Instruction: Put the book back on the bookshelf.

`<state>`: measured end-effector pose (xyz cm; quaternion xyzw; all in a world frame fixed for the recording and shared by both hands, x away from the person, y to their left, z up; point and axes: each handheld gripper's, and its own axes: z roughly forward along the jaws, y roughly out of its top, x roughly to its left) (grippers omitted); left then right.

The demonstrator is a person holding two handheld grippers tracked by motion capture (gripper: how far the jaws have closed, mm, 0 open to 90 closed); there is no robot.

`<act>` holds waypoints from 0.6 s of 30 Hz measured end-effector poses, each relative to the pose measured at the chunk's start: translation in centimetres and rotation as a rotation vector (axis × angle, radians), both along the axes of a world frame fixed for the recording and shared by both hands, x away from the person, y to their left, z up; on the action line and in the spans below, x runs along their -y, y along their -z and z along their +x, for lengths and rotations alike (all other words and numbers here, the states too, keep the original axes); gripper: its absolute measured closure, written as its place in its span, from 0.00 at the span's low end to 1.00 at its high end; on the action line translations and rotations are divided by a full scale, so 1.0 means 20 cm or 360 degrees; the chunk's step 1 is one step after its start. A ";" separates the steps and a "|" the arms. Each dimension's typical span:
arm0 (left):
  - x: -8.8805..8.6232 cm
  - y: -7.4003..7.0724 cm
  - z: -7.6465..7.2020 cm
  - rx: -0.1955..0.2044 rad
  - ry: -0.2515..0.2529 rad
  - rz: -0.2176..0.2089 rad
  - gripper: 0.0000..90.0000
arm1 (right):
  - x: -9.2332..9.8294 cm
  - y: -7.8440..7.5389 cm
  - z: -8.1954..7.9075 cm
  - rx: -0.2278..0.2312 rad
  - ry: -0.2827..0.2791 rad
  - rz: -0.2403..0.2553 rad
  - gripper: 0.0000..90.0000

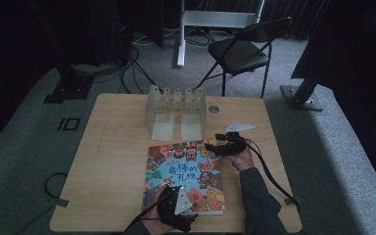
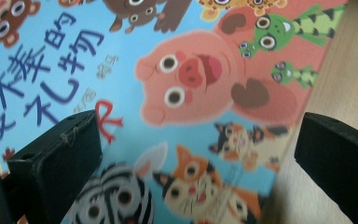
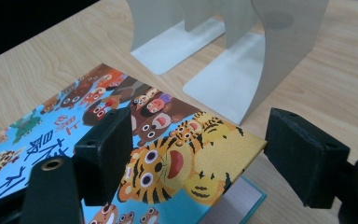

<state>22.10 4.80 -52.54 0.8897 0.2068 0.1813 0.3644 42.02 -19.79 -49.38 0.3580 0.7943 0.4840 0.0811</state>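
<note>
on the wooden table (image 1: 112,147), in front of the bookend rack (image 1: 176,110), lies the picture book (image 1: 186,176), and its cover corner near the rack is lifted. your right gripper (image 3: 196,158) stands wide open around this corner and holds nothing. your left gripper (image 2: 191,154) hovers open over the near edge, also empty. if you close the right jaws too shallow, the cover can slip out and fall flat, or it bends.
</note>
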 end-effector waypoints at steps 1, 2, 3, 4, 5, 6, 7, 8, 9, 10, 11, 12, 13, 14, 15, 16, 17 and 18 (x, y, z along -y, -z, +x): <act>0.00 0.00 0.00 0.0006 -0.0001 -0.0001 0.01 | 0.00 -0.01 0.00 0.0006 -0.0005 -0.0003 0.27; 0.01 -0.01 0.00 0.0010 -0.0002 -0.0010 0.01 | 0.00 -0.02 0.00 0.0013 -0.0009 -0.0006 0.27; 0.01 -0.01 0.00 0.0019 -0.0006 -0.0022 0.01 | -0.01 -0.03 0.00 0.0012 -0.0012 -0.0007 0.27; 0.01 -0.01 0.01 0.0025 -0.0007 -0.0022 0.01 | -0.01 -0.04 0.00 0.0016 -0.0018 -0.0006 0.27; 0.01 -0.01 0.01 0.0025 -0.0007 -0.0022 0.01 | -0.01 -0.04 -0.01 0.0018 -0.0018 -0.0005 0.27; 0.02 -0.02 0.02 0.0017 -0.0009 -0.0042 0.01 | -0.01 -0.05 -0.01 0.0020 -0.0018 -0.0004 0.27; 0.02 -0.03 0.02 0.0020 -0.0015 -0.0062 0.01 | -0.01 -0.05 -0.01 0.0023 -0.0018 -0.0006 0.27; 0.03 -0.03 0.03 0.0019 -0.0008 -0.0071 0.01 | -0.01 -0.06 -0.01 0.0032 -0.0019 0.0003 0.27; 0.03 -0.04 0.03 0.0029 -0.0006 -0.0084 0.01 | -0.01 -0.07 -0.01 0.0037 -0.0020 0.0019 0.27; 0.03 -0.05 0.02 0.0072 0.0005 -0.0107 0.02 | -0.01 -0.07 -0.01 0.0037 -0.0021 0.0045 0.28; 0.02 -0.07 0.01 0.0156 0.0018 -0.0099 0.03 | 0.00 -0.08 -0.01 0.0041 -0.0025 0.0065 0.29; 0.02 -0.08 -0.01 0.0219 0.0020 -0.0087 0.03 | 0.00 -0.08 -0.01 0.0043 -0.0027 0.0075 0.30; 0.02 -0.09 -0.02 0.0261 0.0022 -0.0072 0.04 | 0.00 -0.08 0.00 0.0035 -0.0033 0.0073 0.31; 0.02 -0.10 -0.02 0.0268 0.0021 -0.0079 0.05 | 0.00 -0.08 0.00 0.0022 -0.0042 0.0072 0.31; 0.01 -0.11 -0.02 0.0264 0.0015 -0.0099 0.06 | 0.00 -0.07 0.00 0.0009 -0.0042 0.0067 0.31; 0.00 -0.11 -0.02 0.0254 0.0016 -0.0108 0.06 | 0.00 -0.06 0.01 -0.0008 -0.0036 0.0042 0.31; -0.01 -0.11 -0.02 0.0239 0.0015 -0.0120 0.06 | -0.01 -0.06 0.01 -0.0017 -0.0041 0.0031 0.31; -0.01 -0.12 -0.02 0.0241 0.0014 -0.0120 0.06 | -0.01 -0.05 0.01 -0.0031 -0.0046 0.0044 0.31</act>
